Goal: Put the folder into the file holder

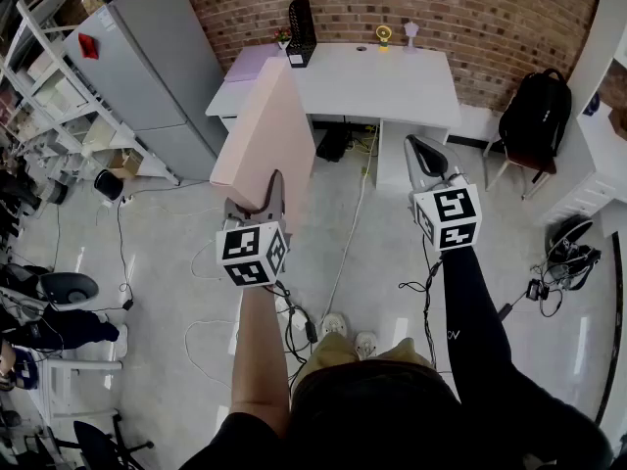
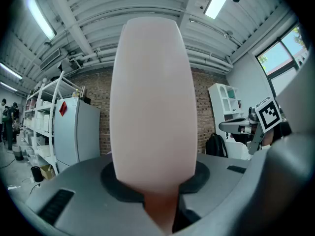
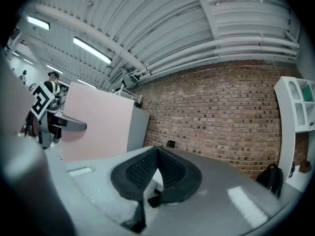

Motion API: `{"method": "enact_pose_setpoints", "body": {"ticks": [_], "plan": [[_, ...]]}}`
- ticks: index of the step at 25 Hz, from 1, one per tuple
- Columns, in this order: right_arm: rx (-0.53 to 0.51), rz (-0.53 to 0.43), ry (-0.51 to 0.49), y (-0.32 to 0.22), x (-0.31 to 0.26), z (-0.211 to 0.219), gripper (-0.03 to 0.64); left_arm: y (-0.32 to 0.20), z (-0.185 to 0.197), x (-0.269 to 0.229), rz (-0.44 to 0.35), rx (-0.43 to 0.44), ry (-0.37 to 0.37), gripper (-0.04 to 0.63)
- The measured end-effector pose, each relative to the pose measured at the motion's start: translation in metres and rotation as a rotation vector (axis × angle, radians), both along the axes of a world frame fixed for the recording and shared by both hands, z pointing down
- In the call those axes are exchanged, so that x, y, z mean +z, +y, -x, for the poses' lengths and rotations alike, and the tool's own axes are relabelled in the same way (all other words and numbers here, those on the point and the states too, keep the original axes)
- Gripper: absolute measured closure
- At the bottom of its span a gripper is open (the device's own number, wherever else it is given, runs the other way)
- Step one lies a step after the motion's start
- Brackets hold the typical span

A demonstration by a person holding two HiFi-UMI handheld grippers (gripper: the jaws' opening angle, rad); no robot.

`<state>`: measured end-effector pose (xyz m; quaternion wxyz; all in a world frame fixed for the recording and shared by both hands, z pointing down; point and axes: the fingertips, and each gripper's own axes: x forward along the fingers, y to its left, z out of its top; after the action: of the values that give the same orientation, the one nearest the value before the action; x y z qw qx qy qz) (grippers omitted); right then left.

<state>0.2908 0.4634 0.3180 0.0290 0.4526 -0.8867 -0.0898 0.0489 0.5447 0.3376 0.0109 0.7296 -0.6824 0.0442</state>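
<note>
Gripping the pink folder (image 1: 265, 130) by its near edge, the left tongs (image 1: 266, 189) hold it upright above the floor (image 1: 186, 243). The right tongs (image 1: 421, 150), closed and empty, hover to its right. Farther off, the black file holder (image 1: 302, 29) stands on the white worktop (image 1: 372, 81).

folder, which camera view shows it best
The head view: most of the pink folder shows, standing on edge in the left tool, white desk beyond. The left gripper view shows only its near edge, clamped between the jaws. The right gripper view shows its broad face, bottom cut off.
</note>
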Motion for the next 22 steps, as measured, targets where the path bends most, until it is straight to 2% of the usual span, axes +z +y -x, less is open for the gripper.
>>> {"method": "enact_pose_setpoints", "body": {"ticks": [13, 22], "plan": [[-0.027, -0.001, -0.033, 0.0, 0.0, 0.0, 0.618, 0.005, 0.003, -0.004, -0.011, -0.017, -0.022, 0.465], [-0.029, -0.003, -0.03, -0.036, 0.002, 0.017, 0.618, -0.028, 0.026, -0.002, -0.017, -0.03, -0.024, 0.465]]}}
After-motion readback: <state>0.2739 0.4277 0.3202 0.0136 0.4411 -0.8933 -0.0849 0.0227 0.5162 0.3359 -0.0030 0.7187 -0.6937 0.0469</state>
